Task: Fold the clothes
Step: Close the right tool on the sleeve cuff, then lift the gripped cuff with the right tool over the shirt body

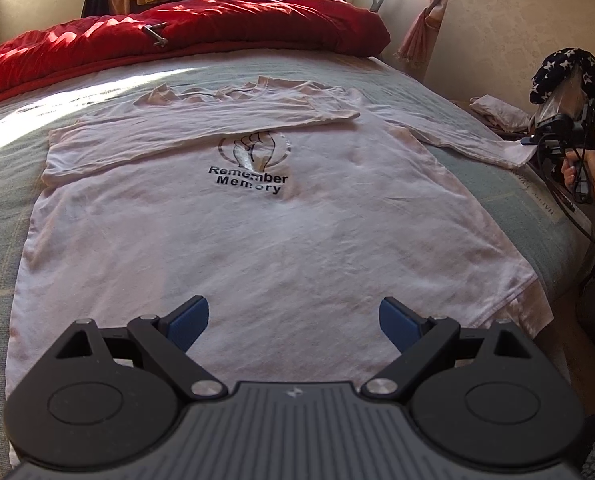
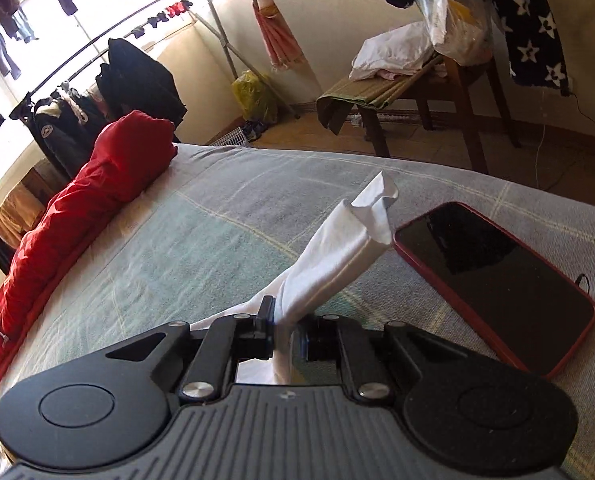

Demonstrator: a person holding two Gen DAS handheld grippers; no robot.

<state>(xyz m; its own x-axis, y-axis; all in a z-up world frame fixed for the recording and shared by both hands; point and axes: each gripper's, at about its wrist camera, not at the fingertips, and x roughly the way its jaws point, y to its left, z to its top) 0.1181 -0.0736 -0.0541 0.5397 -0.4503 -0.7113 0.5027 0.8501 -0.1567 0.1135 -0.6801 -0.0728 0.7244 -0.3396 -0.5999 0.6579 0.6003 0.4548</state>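
A white long-sleeved shirt [image 1: 257, 240] with a black "Remember Memory" print lies flat, front up, on the bed. One sleeve [image 1: 201, 128] is folded across the chest. The other sleeve [image 1: 457, 138] stretches out to the right edge of the bed, where my right gripper [image 1: 531, 142] holds its cuff. In the right wrist view that gripper [image 2: 287, 320] is shut on the sleeve end [image 2: 337, 248], which sticks up crumpled beyond the jaws. My left gripper [image 1: 293, 312] hovers open over the shirt's hem, nothing between its blue pads.
A red quilt [image 1: 177, 28] is bunched along the far side of the grey-green bedcover [image 1: 1, 200]. A phone in a red case [image 2: 493, 280] lies on the bed beside the held sleeve. A wooden chair [image 2: 469, 120] with clothes and a clothes rack [image 2: 97, 60] stand beyond the bed.
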